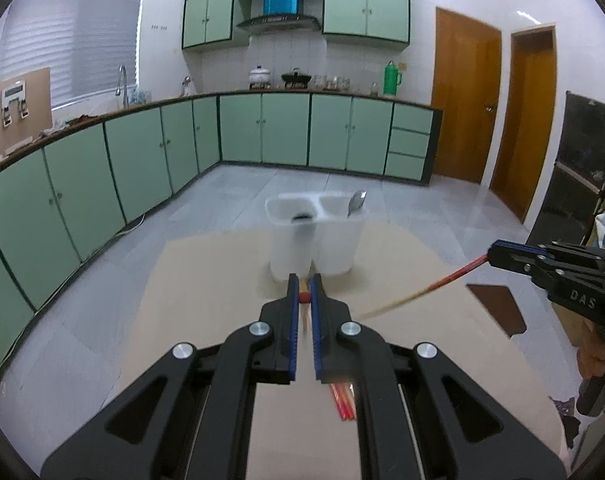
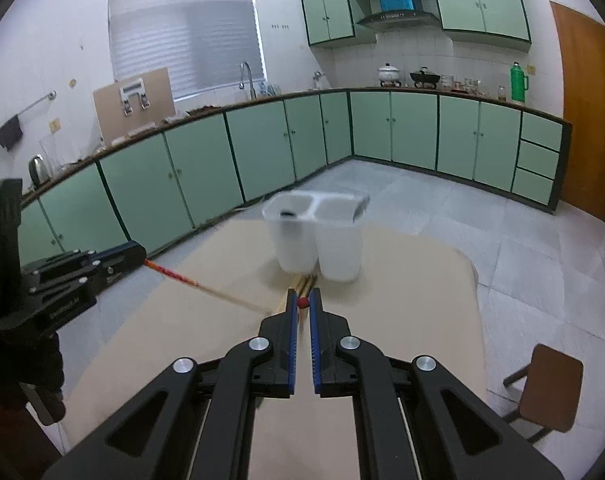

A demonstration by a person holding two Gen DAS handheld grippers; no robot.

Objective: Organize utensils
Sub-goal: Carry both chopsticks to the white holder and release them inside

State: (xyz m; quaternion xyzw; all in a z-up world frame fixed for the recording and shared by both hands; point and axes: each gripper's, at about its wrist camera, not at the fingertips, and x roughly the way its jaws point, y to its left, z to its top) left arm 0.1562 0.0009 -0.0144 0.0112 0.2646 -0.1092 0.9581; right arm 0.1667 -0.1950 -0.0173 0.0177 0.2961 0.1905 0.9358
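In the left wrist view my left gripper (image 1: pixel 304 282) is shut on a wooden chopstick whose red end (image 1: pixel 304 298) shows between the blue pads. At the right, my right gripper (image 1: pixel 491 254) is shut on a second chopstick (image 1: pixel 422 290), which slants down to the left. In the right wrist view my right gripper (image 2: pixel 302 295) pinches the red end (image 2: pixel 302 303), and my left gripper (image 2: pixel 142 257) holds its chopstick (image 2: pixel 198 284). A white two-compartment holder (image 1: pixel 316 240) (image 2: pixel 318 244) stands ahead on the table. A metal spoon (image 1: pixel 356 202) is in its right compartment and something dark (image 1: pixel 302 217) in its left.
More chopsticks lie on the beige table (image 1: pixel 206 280) (image 2: pixel 402 300): a bundle in front of the holder (image 2: pixel 305 282) and red-ended ones below my left gripper (image 1: pixel 344 402). A brown chair (image 2: pixel 550 388) (image 1: pixel 498 308) stands at the table's right. Green cabinets line the far walls.
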